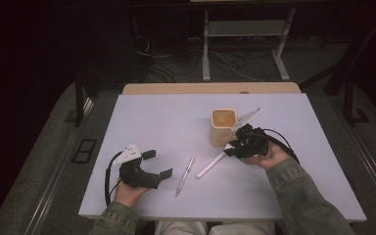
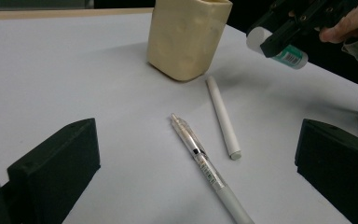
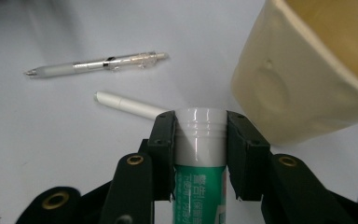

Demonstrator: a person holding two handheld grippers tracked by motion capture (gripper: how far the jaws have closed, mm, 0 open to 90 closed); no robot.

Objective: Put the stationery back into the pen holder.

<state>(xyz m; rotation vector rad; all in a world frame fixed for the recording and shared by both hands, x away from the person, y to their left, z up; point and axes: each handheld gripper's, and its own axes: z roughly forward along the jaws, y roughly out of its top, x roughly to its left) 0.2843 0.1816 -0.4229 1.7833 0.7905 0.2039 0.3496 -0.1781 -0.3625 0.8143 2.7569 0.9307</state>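
My right gripper [image 3: 200, 128] is shut on a green-labelled tube [image 3: 200, 182] just below its white cap, held off the table beside a cream cup [image 3: 307, 79]. In the high view that gripper [image 1: 236, 148] hovers at the cup's [image 1: 223, 126] right front. A white stick [image 1: 210, 165] and a clear pen [image 1: 186, 175] lie on the table between my two hands. My left gripper [image 1: 157, 164] rests open near the front left, jaws wide apart with nothing between them. In the left gripper view, the pen [image 2: 205, 165], stick [image 2: 223, 116], cup [image 2: 189, 37] and held tube [image 2: 284, 53] lie ahead of it.
The white table [image 1: 166, 122] has a wooden strip [image 1: 210, 88] along its far edge. Beyond it are metal stand legs [image 1: 205, 54] and cables on the dark floor. Black cables trail from both grippers.
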